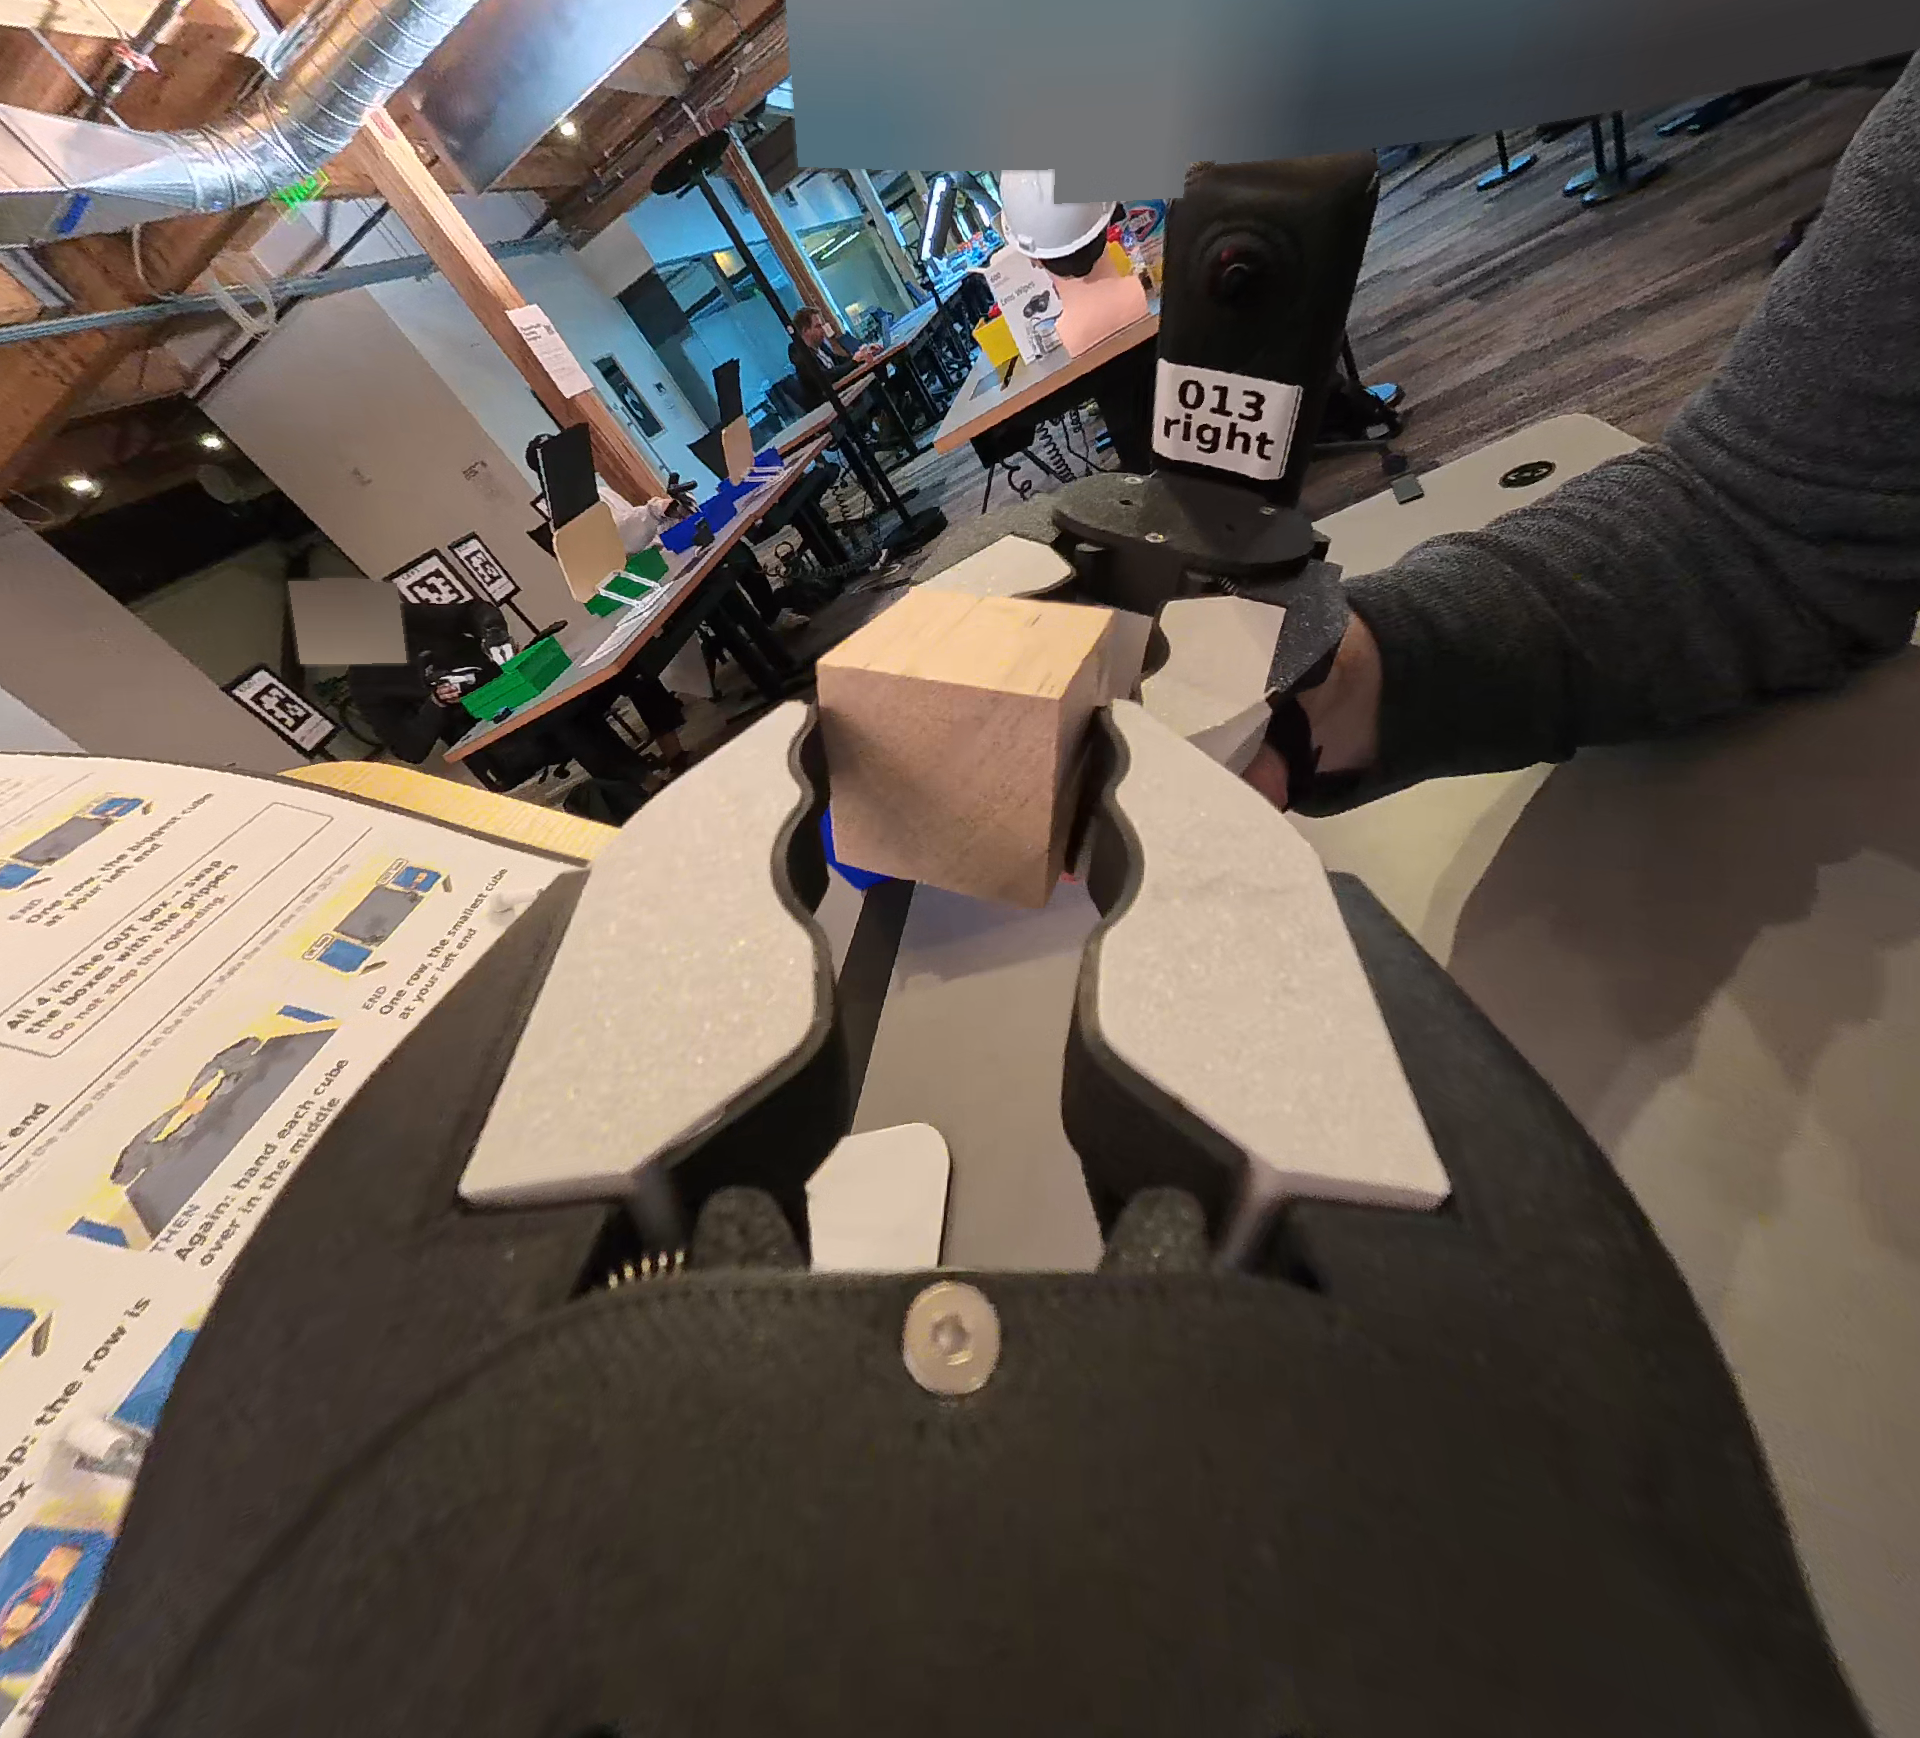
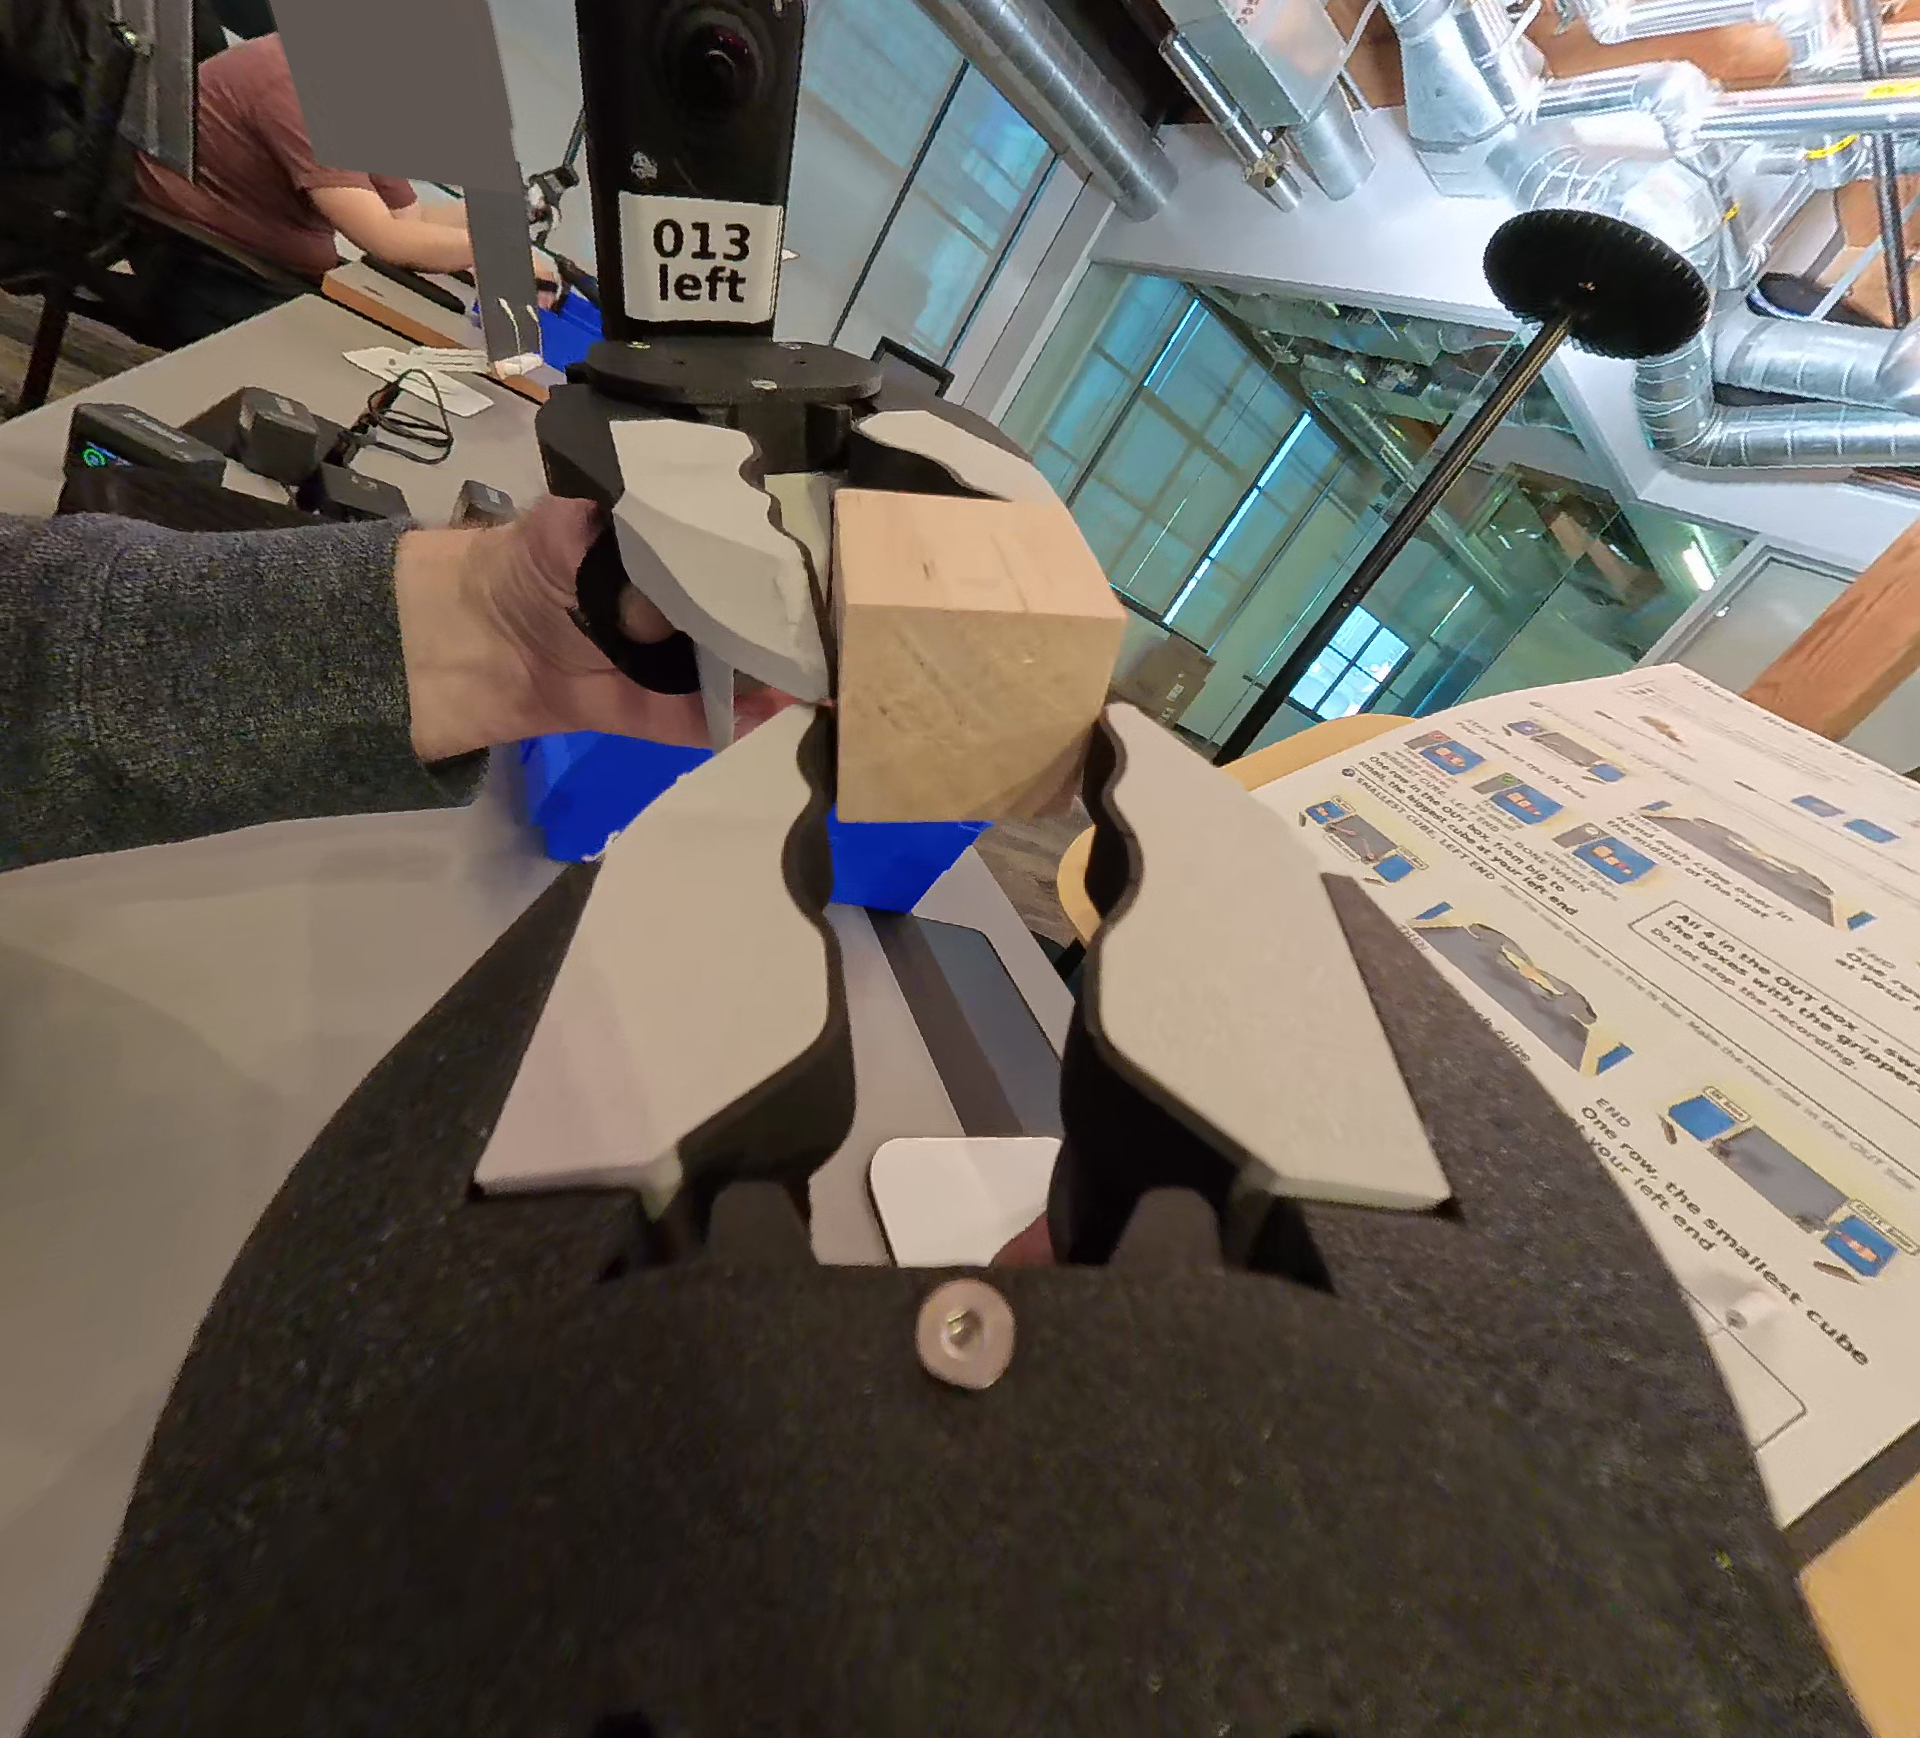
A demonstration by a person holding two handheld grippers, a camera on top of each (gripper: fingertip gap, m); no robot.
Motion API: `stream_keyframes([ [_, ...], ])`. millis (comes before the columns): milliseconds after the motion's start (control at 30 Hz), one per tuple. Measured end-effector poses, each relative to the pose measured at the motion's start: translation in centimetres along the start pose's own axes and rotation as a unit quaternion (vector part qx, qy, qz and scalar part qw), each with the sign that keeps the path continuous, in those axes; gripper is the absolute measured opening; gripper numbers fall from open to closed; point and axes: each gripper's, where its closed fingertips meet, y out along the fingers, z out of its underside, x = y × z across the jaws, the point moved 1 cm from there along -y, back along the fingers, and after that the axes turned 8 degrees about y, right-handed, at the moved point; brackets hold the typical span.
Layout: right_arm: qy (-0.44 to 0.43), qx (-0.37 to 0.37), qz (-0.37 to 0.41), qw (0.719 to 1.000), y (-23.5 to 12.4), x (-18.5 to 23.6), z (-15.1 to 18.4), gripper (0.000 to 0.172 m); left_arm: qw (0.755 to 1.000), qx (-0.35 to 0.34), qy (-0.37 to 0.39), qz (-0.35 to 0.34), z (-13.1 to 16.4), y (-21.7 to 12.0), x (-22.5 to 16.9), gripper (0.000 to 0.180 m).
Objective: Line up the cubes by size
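Note:
A light wooden cube hangs in the air above the table, gripped from two sides. In the left wrist view my left gripper is shut on the cube, with a pad on each side face. My right gripper faces it from the far side, fingers around the same cube. In the right wrist view the cube sits between the pads of my right gripper, which press on it. The left gripper holds it from the far side. No other cubes show.
A blue box stands on the grey table below the cube and also shows in the left wrist view. A printed instruction sheet lies on a wooden board. A person's sleeve holds the right gripper. Less than 4 cm separates the two grippers' tips.

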Motion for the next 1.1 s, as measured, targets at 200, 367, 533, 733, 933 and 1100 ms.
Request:
stream_keyframes([
  [200, -0.002, -0.004, -0.005, 1.000, -0.2, 0.2, -0.5, 0.045, 1.000, -0.011, -0.002, 0.004, -0.4, 0.0, -0.2, 0.047],
  [367, 0.004, 0.000, 0.000, 1.000, -0.4, -0.2, -0.5, 0.045, 1.000, 0.000, 0.002, -0.016, -0.6, -0.2, 0.4, 0.048],
  [533, -0.010, 0.006, 0.018, 1.000, -1.8, -1.6, -1.8, 0.045, 0.993, -0.061, 0.032, -0.091, -5.8, -3.7, 2.7, 0.021],
  [733, -0.099, 0.086, 0.104, 0.986, -9.8, -7.9, -3.3, 0.044, 0.988, -0.058, 0.045, -0.133, -8.4, -4.6, 3.4, 0.000],
  [933, -0.156, 0.293, 0.199, 0.922, -23.1, -17.2, -0.8, 0.045, 0.987, -0.066, 0.082, -0.122, -9.6, -0.4, 3.8, 0.000],
  [1100, -0.144, 0.488, 0.137, 0.850, -31.1, -21.0, 5.2, 0.045, 0.986, -0.068, 0.082, -0.126, -10.0, 2.5, 4.5, 0.000],
])
